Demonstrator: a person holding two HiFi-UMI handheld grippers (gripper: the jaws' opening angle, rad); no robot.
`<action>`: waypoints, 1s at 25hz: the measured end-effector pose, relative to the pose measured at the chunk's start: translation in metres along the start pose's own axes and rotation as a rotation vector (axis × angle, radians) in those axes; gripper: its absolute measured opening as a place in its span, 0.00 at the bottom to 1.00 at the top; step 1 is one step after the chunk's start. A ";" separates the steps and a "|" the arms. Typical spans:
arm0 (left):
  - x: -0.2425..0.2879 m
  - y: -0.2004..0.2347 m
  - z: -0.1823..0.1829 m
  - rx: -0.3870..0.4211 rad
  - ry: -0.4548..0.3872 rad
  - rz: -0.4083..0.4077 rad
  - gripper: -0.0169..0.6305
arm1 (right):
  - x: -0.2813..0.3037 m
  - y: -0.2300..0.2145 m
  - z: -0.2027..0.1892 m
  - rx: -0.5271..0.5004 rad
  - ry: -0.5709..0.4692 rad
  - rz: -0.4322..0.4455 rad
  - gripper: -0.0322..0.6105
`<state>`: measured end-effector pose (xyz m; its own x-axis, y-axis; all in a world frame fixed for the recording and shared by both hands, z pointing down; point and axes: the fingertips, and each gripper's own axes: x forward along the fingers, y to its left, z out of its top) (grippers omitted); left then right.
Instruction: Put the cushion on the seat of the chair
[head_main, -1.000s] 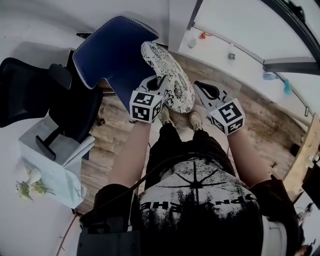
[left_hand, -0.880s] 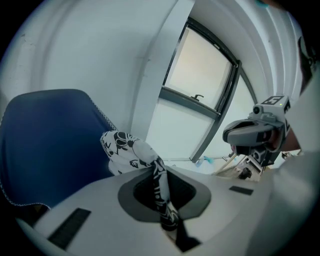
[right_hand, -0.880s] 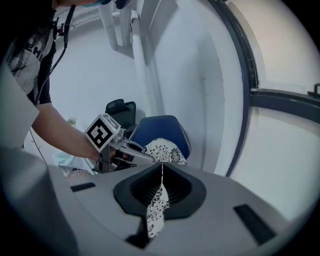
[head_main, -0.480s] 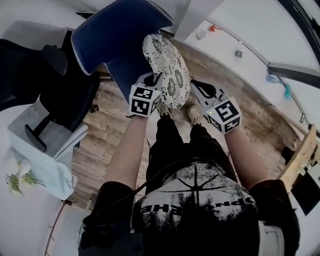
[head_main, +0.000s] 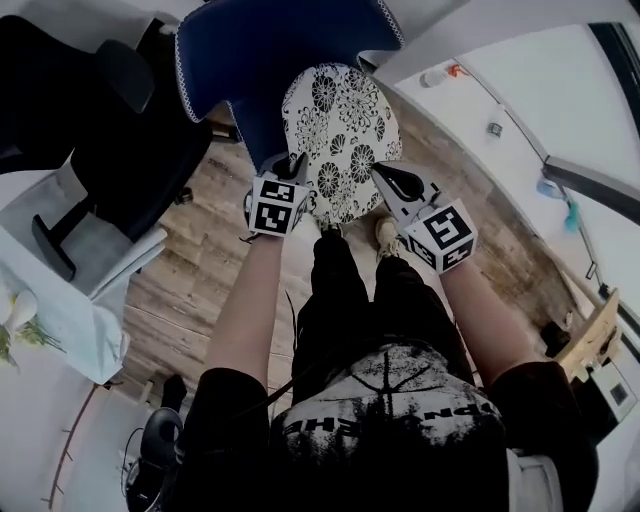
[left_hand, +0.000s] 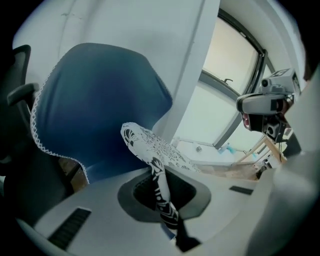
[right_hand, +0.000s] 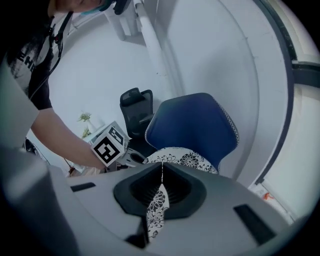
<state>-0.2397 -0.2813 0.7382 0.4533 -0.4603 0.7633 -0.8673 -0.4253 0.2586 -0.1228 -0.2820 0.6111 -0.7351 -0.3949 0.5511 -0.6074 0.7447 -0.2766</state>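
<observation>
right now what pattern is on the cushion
The cushion is white with black flowers, clearest in the head view.

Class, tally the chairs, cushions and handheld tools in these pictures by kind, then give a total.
Chairs: 2 (blue upholstered shell chair, black office chair)
Cushions: 1 (round white black-flowered cushion)
Tools: 2 (left tool, right tool, each clamped on the cushion)
Total: 5

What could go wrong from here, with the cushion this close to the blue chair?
1. The left gripper and right gripper pinch the cushion only by its near rim; it might slip or droop.
2. Its unsupported far edge could catch the backrest of the blue chair and land tilted.
</observation>
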 end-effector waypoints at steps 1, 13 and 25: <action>0.001 0.006 -0.009 -0.015 0.007 0.010 0.06 | 0.008 0.003 -0.005 0.003 0.007 0.011 0.08; 0.018 0.088 -0.081 -0.169 0.037 0.120 0.06 | 0.090 0.032 -0.040 -0.030 0.056 0.128 0.08; 0.059 0.122 -0.137 -0.319 0.131 0.203 0.07 | 0.088 -0.001 -0.063 0.016 0.059 0.104 0.08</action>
<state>-0.3467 -0.2539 0.8961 0.2542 -0.3980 0.8815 -0.9661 -0.0631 0.2502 -0.1683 -0.2832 0.7097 -0.7758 -0.2832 0.5638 -0.5339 0.7709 -0.3474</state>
